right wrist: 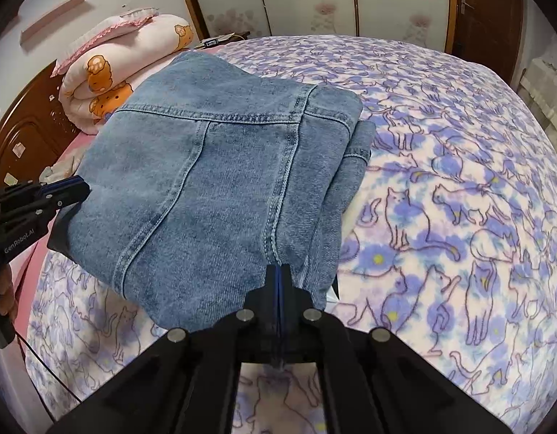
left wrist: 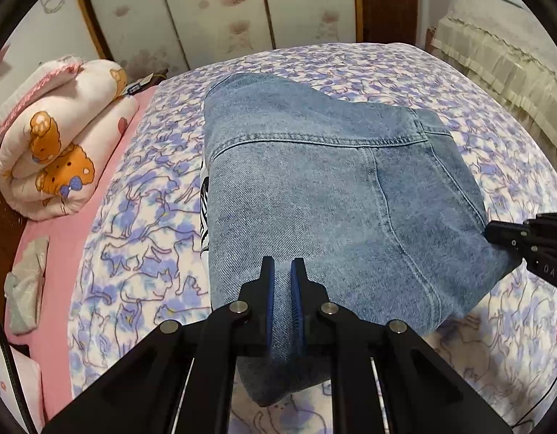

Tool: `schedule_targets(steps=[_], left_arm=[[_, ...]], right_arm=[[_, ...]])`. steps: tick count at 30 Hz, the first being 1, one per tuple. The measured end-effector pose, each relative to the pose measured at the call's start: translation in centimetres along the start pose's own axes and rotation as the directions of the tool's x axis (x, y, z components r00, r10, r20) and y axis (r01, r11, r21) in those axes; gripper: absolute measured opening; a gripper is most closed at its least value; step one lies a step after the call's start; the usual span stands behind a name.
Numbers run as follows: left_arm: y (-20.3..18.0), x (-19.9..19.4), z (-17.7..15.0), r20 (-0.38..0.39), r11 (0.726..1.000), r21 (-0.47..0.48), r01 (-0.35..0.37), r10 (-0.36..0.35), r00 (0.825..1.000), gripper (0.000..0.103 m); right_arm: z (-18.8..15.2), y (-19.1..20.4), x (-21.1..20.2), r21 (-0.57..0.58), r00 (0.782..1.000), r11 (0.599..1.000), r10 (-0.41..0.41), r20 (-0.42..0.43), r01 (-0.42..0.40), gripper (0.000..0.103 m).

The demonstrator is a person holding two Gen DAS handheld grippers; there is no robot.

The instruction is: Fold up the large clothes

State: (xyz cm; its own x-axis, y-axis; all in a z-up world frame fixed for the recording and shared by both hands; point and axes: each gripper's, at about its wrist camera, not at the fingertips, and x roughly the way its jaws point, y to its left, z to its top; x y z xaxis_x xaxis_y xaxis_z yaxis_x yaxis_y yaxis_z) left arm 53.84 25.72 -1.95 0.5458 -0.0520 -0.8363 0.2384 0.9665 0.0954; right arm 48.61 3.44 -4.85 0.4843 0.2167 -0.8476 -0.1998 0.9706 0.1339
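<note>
Two grippers are on one folded denim garment (left wrist: 314,195), which lies on the cat-print blanket (left wrist: 141,238) covering the bed. Left gripper (left wrist: 282,271) comes in low from the near side, fingers pointing forward and slightly down; jaws nearly together with a fold of denim pinched between the blue pads (left wrist: 297,289). Right gripper (right wrist: 278,271) same pose at the garment's near right corner, jaws pressed tight on the denim edge, only a thin blue line between them. In the left wrist view the right gripper (left wrist: 495,233) enters from the right frame edge, tip touching the garment's right edge. In the right wrist view the left gripper (right wrist: 70,188) enters from the left, tip at the garment's left near corner, with part of the person's hand (right wrist: 3,289) below it.

Garment is a rough rectangle, seams up, several layers stacked at its right side (right wrist: 350,166). A bit of white-and-black fabric (left wrist: 205,209) pokes out of the left edge. The near edge overhangs the left gripper's fingers.

Open blanket runs wide to the right of the garment and beyond its far edge. To the left a strip of blanket, then pink sheet (left wrist: 58,253) with a rolled bear-print quilt (left wrist: 58,144) and a grey cloth (left wrist: 27,282). Wooden headboard (right wrist: 29,123) past that. Flower-print wardrobe doors (left wrist: 220,3) behind the bed.
</note>
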Motion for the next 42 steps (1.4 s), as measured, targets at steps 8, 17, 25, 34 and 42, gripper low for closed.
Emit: schedule_targets(steps=[8, 17, 25, 34, 42], left_arm=[[-0.7, -1.8, 0.1, -0.043, 0.998, -0.06, 0.021, -0.024, 0.999, 0.014], [-3.4, -10.2, -1.3, -0.032, 0.979, -0.172, 0.108, -0.115, 0.993, 0.055], [-8.0, -19.8, -4.4, -0.009, 0.968, -0.207, 0.145, -0.15, 0.989, 0.067], [-15.0, -24.8, -10.1, 0.024, 0.966, -0.238, 0.103, -0.1, 0.995, 0.088], [-21.7, -21.8, -16.3, 0.046, 0.946, -0.275, 0.171, -0.165, 0.985, 0.089]], right_arm=[[-0.2, -0.6, -3.0, 0.052, 0.999, 0.998, 0.042, -0.007, -0.041, 0.001], [-1.5, -0.9, -12.1, 0.062, 0.995, 0.993, 0.1, 0.004, -0.1, 0.003], [-5.5, -1.7, -21.2, 0.07, 0.988, 0.986, 0.151, 0.028, -0.153, 0.003], [-13.4, -4.4, -26.4, 0.125, 0.987, 0.979, 0.156, 0.039, -0.16, 0.027], [-21.3, -6.8, -25.4, 0.16, 0.983, 0.971, 0.167, 0.077, -0.178, 0.041]])
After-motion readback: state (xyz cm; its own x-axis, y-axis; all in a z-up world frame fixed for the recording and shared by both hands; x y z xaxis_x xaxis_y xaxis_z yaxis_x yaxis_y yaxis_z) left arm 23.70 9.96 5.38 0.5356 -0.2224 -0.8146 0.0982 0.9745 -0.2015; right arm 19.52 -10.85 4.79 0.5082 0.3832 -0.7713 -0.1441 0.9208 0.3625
